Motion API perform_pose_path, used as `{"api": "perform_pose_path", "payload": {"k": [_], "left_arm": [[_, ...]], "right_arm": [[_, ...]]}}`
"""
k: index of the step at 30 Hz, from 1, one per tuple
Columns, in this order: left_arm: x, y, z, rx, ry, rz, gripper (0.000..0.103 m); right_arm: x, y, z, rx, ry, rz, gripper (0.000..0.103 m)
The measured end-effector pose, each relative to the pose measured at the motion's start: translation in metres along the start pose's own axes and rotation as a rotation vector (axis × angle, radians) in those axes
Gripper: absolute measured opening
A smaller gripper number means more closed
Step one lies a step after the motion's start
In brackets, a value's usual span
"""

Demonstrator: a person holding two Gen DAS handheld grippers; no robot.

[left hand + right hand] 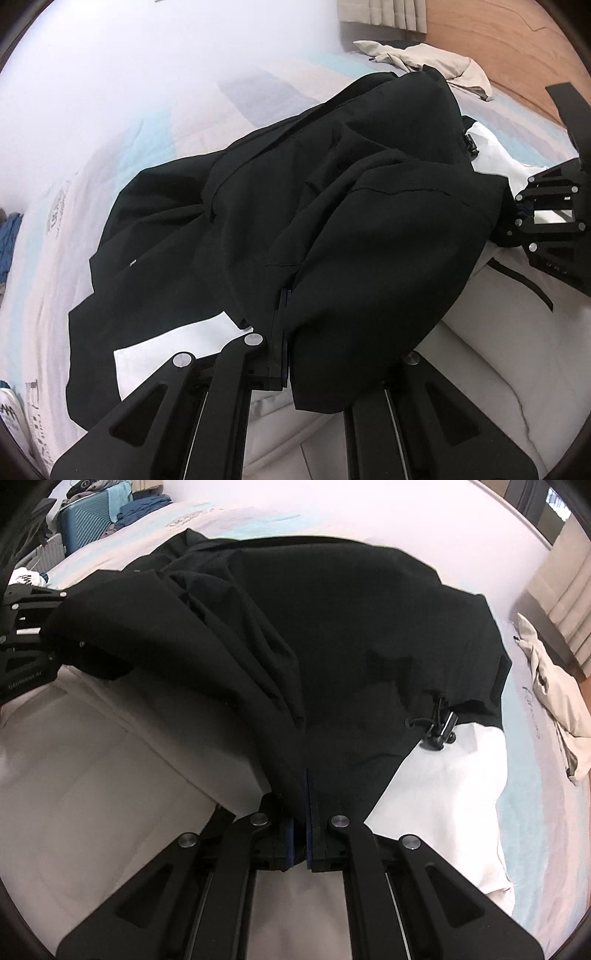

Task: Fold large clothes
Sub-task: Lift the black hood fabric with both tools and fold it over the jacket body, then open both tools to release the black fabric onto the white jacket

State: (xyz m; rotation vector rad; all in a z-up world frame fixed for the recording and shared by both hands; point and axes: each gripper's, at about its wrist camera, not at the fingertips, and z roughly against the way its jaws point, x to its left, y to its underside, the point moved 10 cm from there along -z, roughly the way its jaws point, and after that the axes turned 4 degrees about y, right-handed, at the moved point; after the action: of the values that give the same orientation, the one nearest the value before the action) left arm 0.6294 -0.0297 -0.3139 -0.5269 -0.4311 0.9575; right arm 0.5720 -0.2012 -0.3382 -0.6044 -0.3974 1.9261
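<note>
A large black and white jacket (369, 221) lies on the bed, its black part bunched and lifted over the white part (498, 332). My left gripper (283, 299) is shut on a fold of the black cloth, which drapes over its right finger. My right gripper (307, 779) is shut on another black edge (332, 664), with the cloth hanging from its tips. Each gripper shows at the edge of the other's view: the right gripper (524, 206) and the left gripper (37, 635), tips buried in fabric. A drawstring toggle (439, 727) dangles at the hem.
The bed sheet (110, 147) is pale with pastel bands. A crumpled beige garment (554, 701) lies near the bed's edge, with curtains (388, 14) and wooden floor (498, 44) beyond. A blue suitcase (85, 520) and piled clothes stand past the far side.
</note>
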Motion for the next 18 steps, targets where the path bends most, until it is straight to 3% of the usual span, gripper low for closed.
{"api": "perform_pose_path", "payload": {"k": [3, 5, 6, 7, 9, 14, 15, 18], "left_arm": [[-0.001, -0.001, 0.013, -0.003, 0.006, 0.027, 0.012], [-0.004, -0.001, 0.027, -0.004, -0.006, 0.015, 0.023], [-0.006, -0.001, 0.033, -0.009, -0.005, 0.007, 0.036], [-0.009, -0.001, 0.045, -0.023, -0.004, -0.01, 0.058], [-0.007, -0.001, 0.062, -0.059, -0.037, -0.002, 0.081], [0.001, 0.007, 0.085, -0.057, -0.011, 0.06, 0.087], [0.0, 0.008, 0.089, -0.06, -0.004, 0.062, 0.093], [0.0, 0.013, 0.097, -0.049, -0.016, 0.042, 0.094]], "right_arm": [[-0.002, -0.001, 0.01, 0.025, -0.031, -0.025, 0.008], [-0.006, -0.003, 0.024, 0.023, -0.045, -0.038, 0.026], [-0.008, -0.005, 0.035, 0.009, -0.069, -0.057, 0.041], [-0.011, -0.007, 0.048, -0.017, -0.081, -0.069, 0.046], [-0.013, -0.01, 0.066, -0.04, -0.092, -0.063, 0.05], [-0.012, -0.01, 0.099, -0.078, -0.146, -0.058, 0.05], [-0.009, -0.01, 0.104, -0.085, -0.169, -0.059, 0.05], [-0.002, -0.014, 0.114, -0.093, -0.205, -0.029, 0.05]]}}
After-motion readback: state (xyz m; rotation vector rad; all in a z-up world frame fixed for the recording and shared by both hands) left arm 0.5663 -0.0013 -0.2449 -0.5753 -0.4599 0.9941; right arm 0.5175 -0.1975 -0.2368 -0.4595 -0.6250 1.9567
